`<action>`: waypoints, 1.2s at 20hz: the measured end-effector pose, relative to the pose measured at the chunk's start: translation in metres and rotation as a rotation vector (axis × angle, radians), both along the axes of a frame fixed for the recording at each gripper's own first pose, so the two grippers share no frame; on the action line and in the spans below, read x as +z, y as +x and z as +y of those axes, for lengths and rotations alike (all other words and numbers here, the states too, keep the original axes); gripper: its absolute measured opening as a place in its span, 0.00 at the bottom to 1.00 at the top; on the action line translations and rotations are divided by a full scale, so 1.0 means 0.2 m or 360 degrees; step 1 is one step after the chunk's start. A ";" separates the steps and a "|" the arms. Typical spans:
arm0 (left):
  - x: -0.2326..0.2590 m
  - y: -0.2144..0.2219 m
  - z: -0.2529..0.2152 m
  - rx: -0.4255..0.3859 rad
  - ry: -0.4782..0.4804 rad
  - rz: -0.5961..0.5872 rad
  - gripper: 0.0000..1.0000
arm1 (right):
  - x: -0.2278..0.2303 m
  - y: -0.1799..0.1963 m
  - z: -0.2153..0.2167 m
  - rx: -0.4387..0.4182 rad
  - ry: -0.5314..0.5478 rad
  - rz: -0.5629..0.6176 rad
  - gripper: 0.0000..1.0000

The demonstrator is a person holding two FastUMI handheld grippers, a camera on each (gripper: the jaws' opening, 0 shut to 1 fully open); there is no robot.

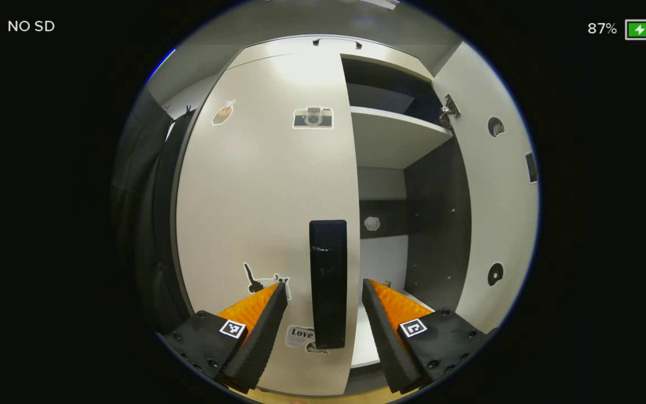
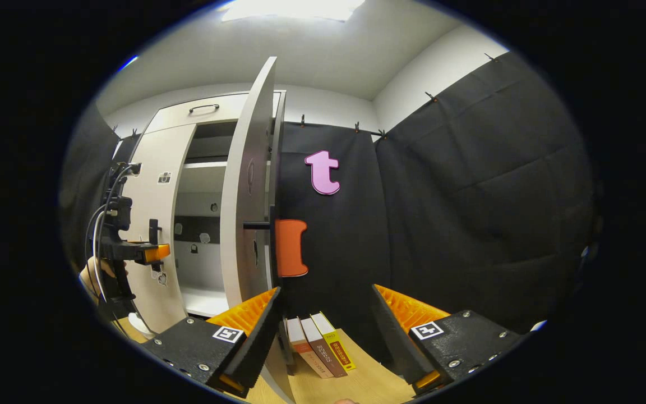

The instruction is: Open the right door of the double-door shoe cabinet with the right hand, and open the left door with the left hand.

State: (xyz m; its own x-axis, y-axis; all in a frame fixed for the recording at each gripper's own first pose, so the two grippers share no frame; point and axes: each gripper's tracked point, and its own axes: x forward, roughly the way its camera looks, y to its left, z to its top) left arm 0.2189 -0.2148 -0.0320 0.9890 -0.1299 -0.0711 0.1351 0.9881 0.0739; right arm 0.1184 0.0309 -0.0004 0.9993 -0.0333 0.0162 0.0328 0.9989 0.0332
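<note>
In the left gripper view the left gripper (image 1: 324,292) faces the pale, flat-fronted double-door shoe cabinet (image 1: 300,53), its fingers spread apart. Between them, touching neither, stands the black upright bar handle (image 1: 328,283) of the closed left door (image 1: 267,213). That door's free edge runs just right of the handle. Beyond the edge the cabinet is open, with a white shelf (image 1: 396,134) above and a dark inner wall to the right. Further right, the right door (image 1: 502,191) stands swung out on its metal hinge (image 1: 449,109). Five stickers lie on the left door.

In the right gripper view the right gripper (image 2: 326,303) has its fingers wide apart with nothing between them. The right door (image 2: 247,202) appears edge-on just above the left finger, its orange handle (image 2: 290,248) on the near face. Black cloth hangs ahead and to the right. Three books (image 2: 320,345) stand side by side on the wooden floor between the fingers. Far left, the left gripper (image 2: 149,252) sits in front of the left door (image 2: 157,224), a hand (image 2: 96,275) behind it.
</note>
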 end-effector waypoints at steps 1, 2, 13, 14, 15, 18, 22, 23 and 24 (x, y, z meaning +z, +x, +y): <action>0.00 0.02 0.01 0.0025 0.0006 0.0003 0.81 | 0.00 0.00 0.00 0.0007 0.0003 0.0001 0.93; 0.00 0.02 0.01 0.0021 0.0004 0.0008 0.81 | 0.00 0.00 0.00 0.0016 0.0005 0.0001 0.93; -0.04 0.00 -0.01 0.0001 -0.0030 0.0057 0.27 | -0.02 -0.03 0.03 0.0049 0.0000 0.0011 0.93; -0.04 -0.01 -0.01 -0.0003 -0.0020 0.0063 0.25 | -0.03 -0.03 0.02 0.0045 -0.0003 0.0019 0.93; -0.05 0.00 -0.02 -0.0014 -0.0021 0.0061 0.19 | -0.03 -0.04 0.02 0.0048 -0.0001 0.0026 0.93; -0.04 -0.03 -0.01 -0.0082 -0.0043 0.0067 0.06 | -0.03 -0.04 0.05 0.0070 0.0011 0.0030 0.93; -0.04 -0.04 0.01 -0.0156 -0.0066 0.0066 0.06 | -0.02 -0.08 0.11 0.0103 0.0036 0.0025 0.93; -0.05 -0.04 0.01 -0.0179 -0.0079 0.0073 0.06 | -0.02 -0.09 0.13 0.0112 0.0034 0.0024 0.93; -0.04 -0.05 0.02 -0.0199 -0.0099 0.0076 0.06 | -0.02 -0.10 0.15 0.0118 0.0028 0.0020 0.93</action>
